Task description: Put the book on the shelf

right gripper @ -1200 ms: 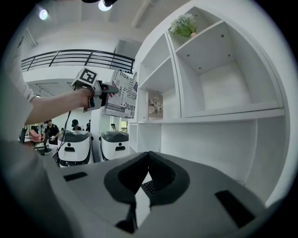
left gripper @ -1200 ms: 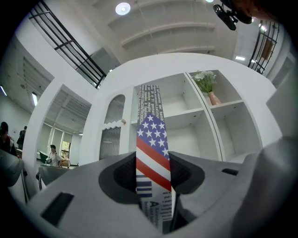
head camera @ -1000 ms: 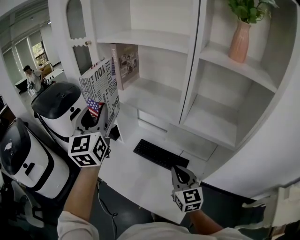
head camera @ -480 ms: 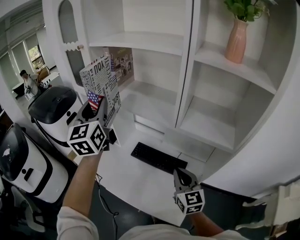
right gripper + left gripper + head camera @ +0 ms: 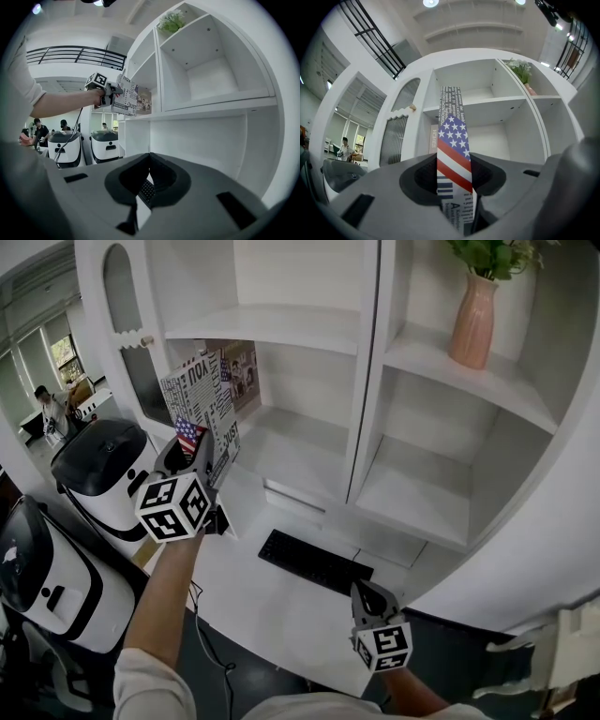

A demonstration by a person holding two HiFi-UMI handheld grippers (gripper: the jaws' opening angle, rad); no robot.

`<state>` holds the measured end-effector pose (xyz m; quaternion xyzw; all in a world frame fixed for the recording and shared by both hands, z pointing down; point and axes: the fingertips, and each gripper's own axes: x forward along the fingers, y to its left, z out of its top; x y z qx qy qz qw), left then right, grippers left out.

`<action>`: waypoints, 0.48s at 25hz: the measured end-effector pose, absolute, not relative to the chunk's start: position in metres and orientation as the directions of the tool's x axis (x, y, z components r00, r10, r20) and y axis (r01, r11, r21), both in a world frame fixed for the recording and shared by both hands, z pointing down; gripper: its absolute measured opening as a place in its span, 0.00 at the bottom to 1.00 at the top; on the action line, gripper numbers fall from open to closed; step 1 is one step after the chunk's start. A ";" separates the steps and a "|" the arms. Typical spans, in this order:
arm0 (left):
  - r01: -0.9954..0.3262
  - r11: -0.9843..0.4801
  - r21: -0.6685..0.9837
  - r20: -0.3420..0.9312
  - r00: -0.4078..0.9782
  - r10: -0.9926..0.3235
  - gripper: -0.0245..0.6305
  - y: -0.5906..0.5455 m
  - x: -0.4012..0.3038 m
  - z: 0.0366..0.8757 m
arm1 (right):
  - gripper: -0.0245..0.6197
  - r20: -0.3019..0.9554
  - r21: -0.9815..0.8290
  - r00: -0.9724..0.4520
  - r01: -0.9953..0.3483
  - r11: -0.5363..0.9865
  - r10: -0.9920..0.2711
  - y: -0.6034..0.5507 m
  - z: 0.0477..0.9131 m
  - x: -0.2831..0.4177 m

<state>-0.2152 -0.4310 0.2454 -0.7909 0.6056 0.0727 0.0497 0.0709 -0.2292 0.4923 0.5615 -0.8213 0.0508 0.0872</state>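
My left gripper point(image 5: 199, 457) is shut on a book point(image 5: 204, 407) with a black-and-white lettered cover and a stars-and-stripes spine point(image 5: 453, 154), held upright in front of the white shelf unit's left middle compartment point(image 5: 291, 442). Another book point(image 5: 242, 369) leans at that compartment's left wall. In the right gripper view the held book point(image 5: 126, 98) shows at the end of the outstretched arm. My right gripper point(image 5: 368, 600) hangs low over the desk, its jaws pressed together with nothing between them.
A black keyboard point(image 5: 314, 562) lies on the white desk point(image 5: 253, 601) below the shelves. A pink vase with a plant point(image 5: 471, 315) stands on the upper right shelf. Two white-and-black machines point(image 5: 98, 465) stand at the left. People stand far off at the left.
The left gripper with the book has shifted slightly right and closer to the shelf compartment. The right gripper has dropped a little lower.
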 end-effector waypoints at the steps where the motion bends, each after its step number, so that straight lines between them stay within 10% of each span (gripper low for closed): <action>1: -0.965 -0.264 0.013 -0.172 0.258 -0.951 0.27 -0.435 -0.215 0.247 | 0.04 0.202 0.014 -0.351 -0.932 0.361 -0.914 -0.230 0.493 0.072; 12: -0.951 -0.310 0.017 -0.169 0.302 -0.938 0.27 -0.477 -0.209 0.259 | 0.04 0.226 0.011 -0.318 -0.944 0.329 -0.921 -0.243 0.503 0.082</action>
